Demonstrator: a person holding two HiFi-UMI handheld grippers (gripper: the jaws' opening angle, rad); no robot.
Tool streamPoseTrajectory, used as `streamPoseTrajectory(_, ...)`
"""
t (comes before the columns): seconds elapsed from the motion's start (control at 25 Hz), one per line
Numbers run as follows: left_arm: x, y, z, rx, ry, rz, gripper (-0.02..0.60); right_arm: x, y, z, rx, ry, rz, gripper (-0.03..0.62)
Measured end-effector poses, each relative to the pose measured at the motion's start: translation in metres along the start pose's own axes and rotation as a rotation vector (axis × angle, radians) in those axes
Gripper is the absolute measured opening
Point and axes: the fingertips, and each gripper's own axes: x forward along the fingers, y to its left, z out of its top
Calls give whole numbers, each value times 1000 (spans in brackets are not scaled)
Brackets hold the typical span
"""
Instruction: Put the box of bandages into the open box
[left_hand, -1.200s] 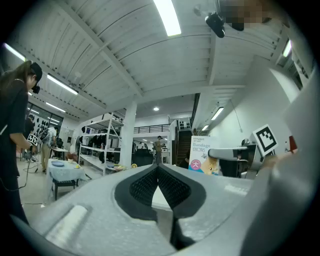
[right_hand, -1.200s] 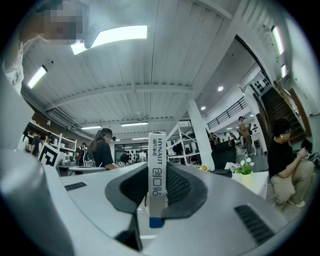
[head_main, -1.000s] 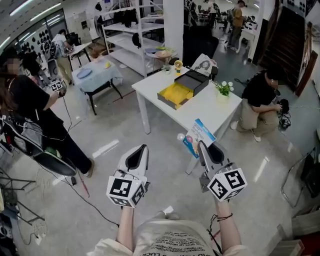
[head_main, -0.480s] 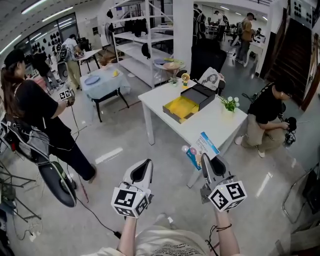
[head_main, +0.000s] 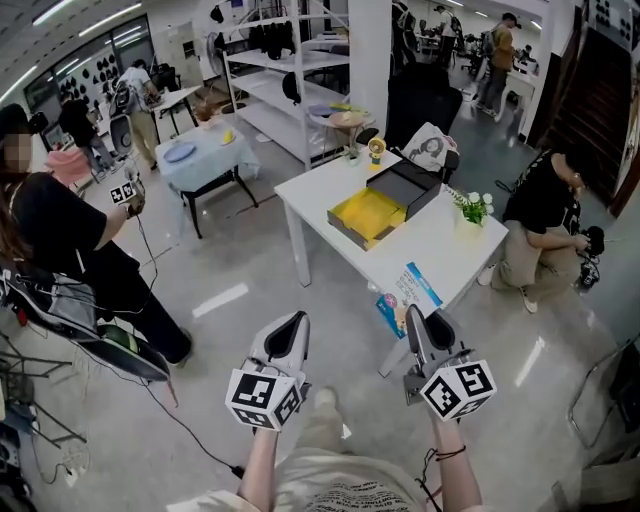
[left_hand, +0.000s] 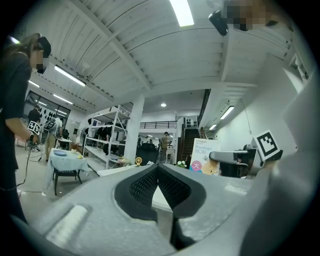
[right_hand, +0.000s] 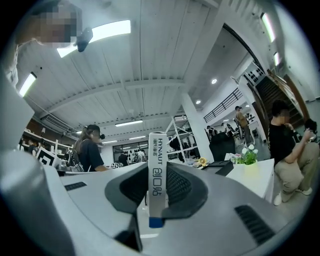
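While grey floor (head_main: 250, 270) fills most of the head view, a white worktop (head_main: 440, 255) stands at about 1 o'clock from the two tongs, well apart from them. A person in black (head_main: 545, 210) crouches on the floor at the worktop's 3 o'clock side, and another person in black (head_main: 60, 230) stands far off at 9 o'clock. On the worktop, towards its 11 o'clock end, the open box (head_main: 368, 216) lies with its yellow inside facing up and its black lid spread flat against its 1 o'clock edge. Low in the head view the left tongs (head_main: 292, 322) and the right tongs (head_main: 416, 316) are held side by side, each pointing towards 12 o'clock over the floor, the marker cubes just behind them. The left tongs are closed, the ribbed pads meeting at their tips with nothing between them, as the left gripper view shows. The right tongs are clamped on the box of bandages (head_main: 405, 293), which stands on its narrow edge between the pads in the right gripper view, white with a blue lower end. That box is in the air at the tongs' tip, short of the worktop's near edge and well apart from the open box. A small potted plant (head_main: 472, 208) sits at 3 o'clock of the open box.
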Motion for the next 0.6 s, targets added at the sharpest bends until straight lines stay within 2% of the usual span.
streamPoseTrajectory(0.2,56,44,-13,-24,10,-6,23,58,-23,-20,17,19,-5,75)
streamPoseTrajectory(0.6,172,116,-20,-65,59,-69,23,170,-75,-35,76,52,-52,75)
